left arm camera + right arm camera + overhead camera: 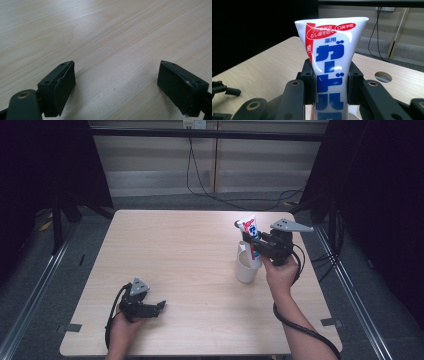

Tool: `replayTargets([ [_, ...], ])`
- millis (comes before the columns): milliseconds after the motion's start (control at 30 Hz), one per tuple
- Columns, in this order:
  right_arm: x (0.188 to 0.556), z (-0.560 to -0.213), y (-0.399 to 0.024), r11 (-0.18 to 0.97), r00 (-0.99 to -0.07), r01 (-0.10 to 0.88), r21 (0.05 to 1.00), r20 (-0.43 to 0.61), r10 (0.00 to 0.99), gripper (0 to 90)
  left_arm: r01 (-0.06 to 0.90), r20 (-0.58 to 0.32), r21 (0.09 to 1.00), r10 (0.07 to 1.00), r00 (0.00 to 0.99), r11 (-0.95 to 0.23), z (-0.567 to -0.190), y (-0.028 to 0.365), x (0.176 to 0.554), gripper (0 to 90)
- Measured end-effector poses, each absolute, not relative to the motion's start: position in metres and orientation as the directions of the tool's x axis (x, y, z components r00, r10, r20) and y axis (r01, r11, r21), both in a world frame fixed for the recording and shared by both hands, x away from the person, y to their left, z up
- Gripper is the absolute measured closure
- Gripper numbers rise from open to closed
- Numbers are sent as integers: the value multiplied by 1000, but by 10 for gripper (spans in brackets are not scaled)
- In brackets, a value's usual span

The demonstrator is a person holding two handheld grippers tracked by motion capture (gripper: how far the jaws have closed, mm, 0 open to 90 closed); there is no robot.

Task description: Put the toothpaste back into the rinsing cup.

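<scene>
Right gripper view looks along the right gripper [331, 87], whose two black pads [309, 82] press on either side of a white toothpaste tube [329, 57] with blue and red print. The tube stands upright between the pads, its flat crimped end rising well above them and its lower part running down past them out of sight. Just below the fingers, at the bottom edge, a pale curved rim shows. From the high view, the same gripper [256, 245] holds the tube [250, 231] with its lower end inside a white cup [246, 267] that stands directly under the fingers on the wooden table [180, 250]; whether the tube touches the cup's bottom cannot be told.

Well apart, at the table's near left corner, the left gripper [159, 307] lies low over the wood in the person's hand. In the left gripper view its pads [63, 86] stand wide apart with bare tabletop [112, 37] between and beyond them.
</scene>
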State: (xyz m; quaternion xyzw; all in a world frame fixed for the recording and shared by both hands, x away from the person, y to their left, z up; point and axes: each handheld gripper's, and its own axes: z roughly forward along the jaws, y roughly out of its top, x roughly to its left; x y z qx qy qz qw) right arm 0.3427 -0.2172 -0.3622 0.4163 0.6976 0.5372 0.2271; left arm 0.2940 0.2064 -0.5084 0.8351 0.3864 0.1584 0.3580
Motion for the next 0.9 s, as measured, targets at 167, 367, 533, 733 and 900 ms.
replayTargets([
  [167, 346, -365, -219, 59, -539, 335, 940, 140, 831, 669, 531, -10, 719, 758, 652, -448, -508, 207, 294, 147],
  [367, 351, -368, -219, 41, -532, 336, 941, 154, 832, 668, 531, -8, 718, 757, 653, -450, -508, 207, 294, 147],
  [533, 355, -371, -220, 29, -530, 327, 944, 158, 833, 667, 531, -10, 719, 758, 652, -448, -508, 207, 294, 147],
  [733, 358, -376, -219, 36, -526, 317, 948, 145, 838, 666, 531, -9, 718, 757, 653, -450, -508, 207, 294, 147],
  [900, 361, -381, -221, 26, -522, 319, 947, 153, 839, 666, 531, -9, 718, 757, 653, -450, -508, 207, 294, 147],
])
